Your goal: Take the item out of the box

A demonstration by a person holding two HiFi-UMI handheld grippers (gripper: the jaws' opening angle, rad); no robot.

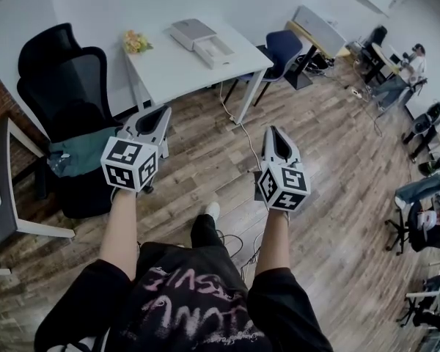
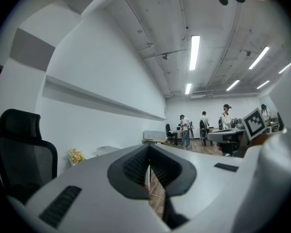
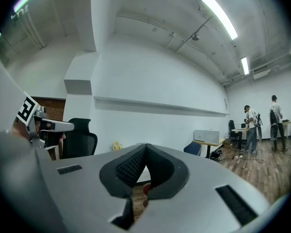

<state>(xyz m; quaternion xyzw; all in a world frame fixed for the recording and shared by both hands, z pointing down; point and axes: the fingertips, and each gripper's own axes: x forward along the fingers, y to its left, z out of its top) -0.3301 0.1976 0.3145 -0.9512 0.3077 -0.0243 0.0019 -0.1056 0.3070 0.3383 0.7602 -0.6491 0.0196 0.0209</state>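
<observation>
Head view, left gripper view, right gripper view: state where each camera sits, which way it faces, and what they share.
Head view: on the person's head, steeply down toward the white table; both forearms, left gripper and right gripper show.
Left gripper view: on that gripper, level along its shut jaws toward the table.
Right gripper view: likewise along its shut jaws; left gripper's marker cube at its left edge.
Shared by all: flowers, black chair.
</observation>
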